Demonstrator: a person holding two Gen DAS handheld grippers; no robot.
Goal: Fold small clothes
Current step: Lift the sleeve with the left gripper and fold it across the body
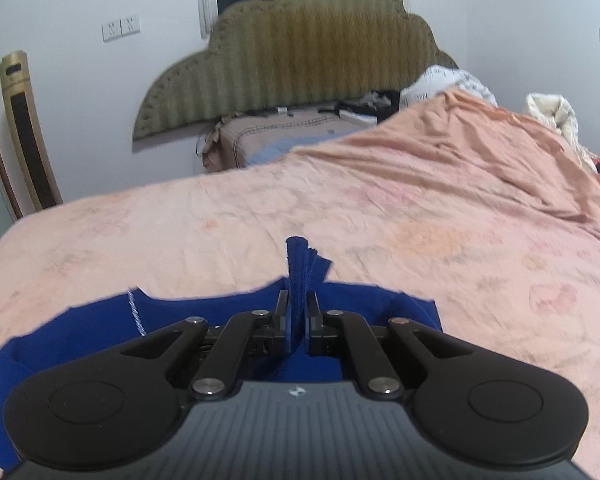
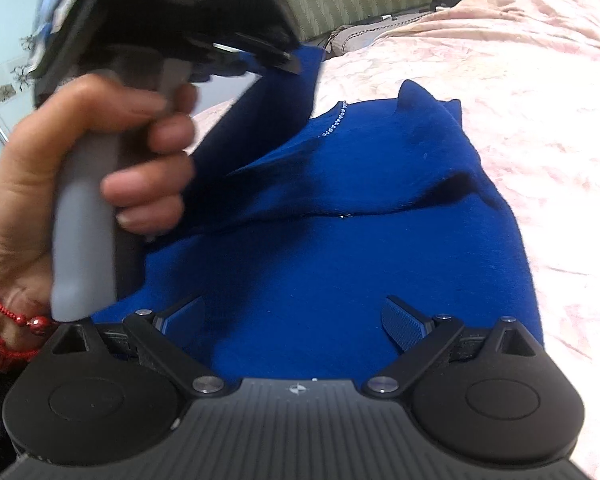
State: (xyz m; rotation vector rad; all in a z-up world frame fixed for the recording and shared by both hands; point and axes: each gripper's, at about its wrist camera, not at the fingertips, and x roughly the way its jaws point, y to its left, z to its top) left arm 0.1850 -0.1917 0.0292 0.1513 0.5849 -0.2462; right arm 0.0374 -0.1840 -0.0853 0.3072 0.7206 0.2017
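Observation:
A small royal-blue garment (image 2: 340, 216) with a line of silver beads lies on the pink bedspread (image 2: 520, 92). In the left wrist view my left gripper (image 1: 298, 300) is shut on a bunched fold of the blue garment (image 1: 304, 268), which sticks up between its pads. The right wrist view shows that same left gripper (image 2: 288, 62), held by a hand (image 2: 100, 160), lifting one side of the garment off the bed. My right gripper (image 2: 296, 320) hovers open over the near part of the garment, its blue pads wide apart with nothing pinched.
The pink bedspread (image 1: 380, 220) covers the bed, rumpled into a ridge at the right. An olive padded headboard (image 1: 300, 48) stands against the white wall. A pillow (image 1: 268, 132) and heaped bedding (image 1: 452, 84) lie at the far end. A gold tower appliance (image 1: 28, 132) stands left.

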